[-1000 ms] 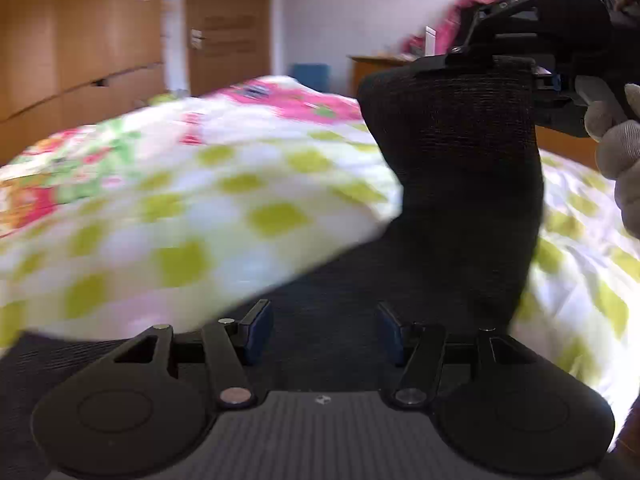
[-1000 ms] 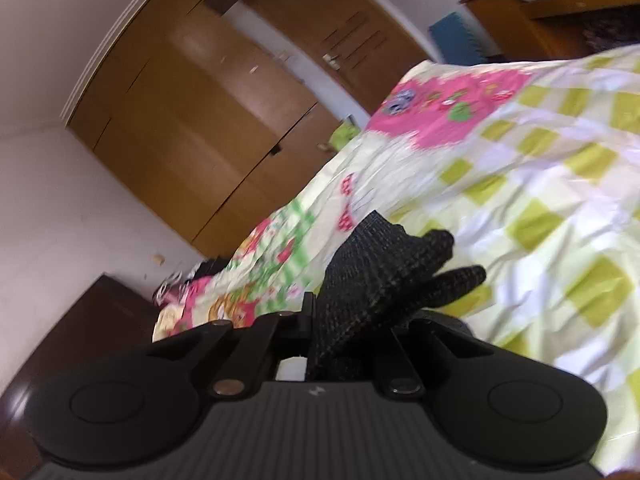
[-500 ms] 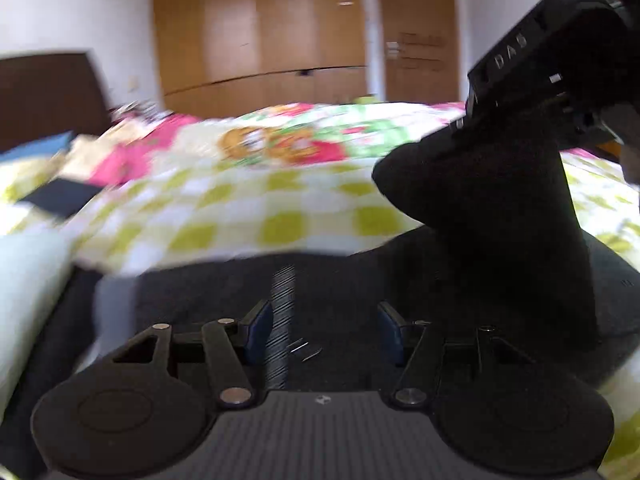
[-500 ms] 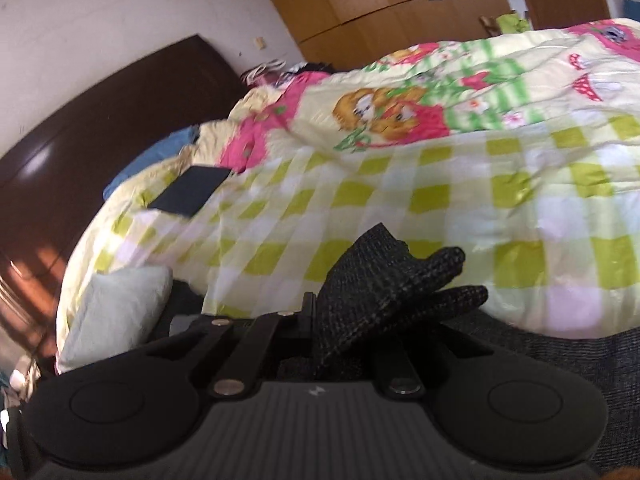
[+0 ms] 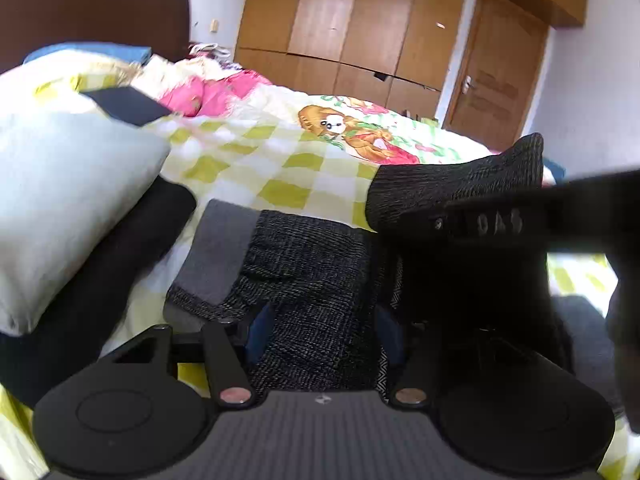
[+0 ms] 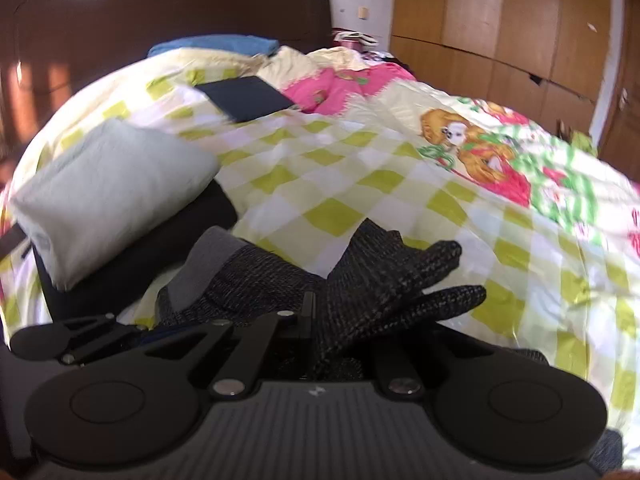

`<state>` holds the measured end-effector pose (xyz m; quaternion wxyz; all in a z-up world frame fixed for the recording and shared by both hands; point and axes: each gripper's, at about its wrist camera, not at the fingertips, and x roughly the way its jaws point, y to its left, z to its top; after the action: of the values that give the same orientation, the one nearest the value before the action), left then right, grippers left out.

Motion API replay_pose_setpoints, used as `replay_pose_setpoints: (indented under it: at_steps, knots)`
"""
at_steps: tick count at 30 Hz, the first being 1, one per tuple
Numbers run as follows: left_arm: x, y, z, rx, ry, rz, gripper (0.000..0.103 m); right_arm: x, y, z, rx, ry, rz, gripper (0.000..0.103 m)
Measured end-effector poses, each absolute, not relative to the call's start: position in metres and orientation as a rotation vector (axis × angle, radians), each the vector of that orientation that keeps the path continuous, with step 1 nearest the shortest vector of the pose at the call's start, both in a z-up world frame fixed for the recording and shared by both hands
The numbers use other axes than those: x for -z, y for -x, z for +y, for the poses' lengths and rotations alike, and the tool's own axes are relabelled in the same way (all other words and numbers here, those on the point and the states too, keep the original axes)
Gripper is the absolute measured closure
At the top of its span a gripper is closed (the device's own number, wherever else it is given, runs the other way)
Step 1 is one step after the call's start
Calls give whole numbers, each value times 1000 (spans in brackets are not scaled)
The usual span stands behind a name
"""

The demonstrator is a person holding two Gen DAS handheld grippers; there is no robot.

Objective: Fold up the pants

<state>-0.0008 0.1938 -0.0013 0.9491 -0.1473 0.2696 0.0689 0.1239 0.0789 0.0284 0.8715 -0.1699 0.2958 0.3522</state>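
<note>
On the bed, over the checked quilt (image 6: 360, 168), the dark knitted pants (image 5: 308, 280) lie at about 6 o'clock in both views, with one part lifted. The right claw (image 6: 320, 332) is closed tight on a bunch of the pants fabric, which sticks out past its fingers toward 2 o'clock. The left claw (image 5: 324, 332) stands half wide; fabric lies between its blue pads, but I cannot tell if the pads press it.

I judge the step as carrying one end of the pants over the part that rests on the quilt, so a fold is being laid. The next move probably calls for lowering the held end so that its edge meets the grey waistband (image 5: 218, 248) at 10 o'clock, then releasing.

Room is limited at 9 o'clock: a pale pillow (image 6: 112, 196) sits on a dark garment (image 5: 100, 272) just beside the pants. From 12 to 3 o'clock the quilt is free. A dark flat thing (image 6: 248, 98) lies well apart at 11 o'clock.
</note>
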Motion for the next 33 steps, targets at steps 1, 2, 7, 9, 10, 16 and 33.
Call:
replay_pose_setpoints:
  at_steps: [1, 2, 7, 9, 10, 16, 33]
  knots:
    - [2, 1, 196, -139, 311, 547, 34, -26, -121, 84, -738, 385, 601, 96]
    - [2, 2, 197, -140, 316, 545, 34, -24, -118, 88, -740, 408, 592, 95]
    - [1, 8, 201, -146, 326, 526, 34, -17, -112, 103, -754, 447, 585, 93]
    - [0, 12, 204, -149, 341, 519, 34, -18, -113, 111, -767, 452, 577, 95]
    - [1, 13, 206, -145, 350, 517, 34, -18, -113, 115, -771, 450, 575, 95]
    - [0, 15, 210, -145, 352, 502, 34, -28, -121, 124, -778, 363, 597, 96]
    - [0, 31, 224, -174, 419, 524, 35, -24, -124, 154, -888, 256, 666, 82]
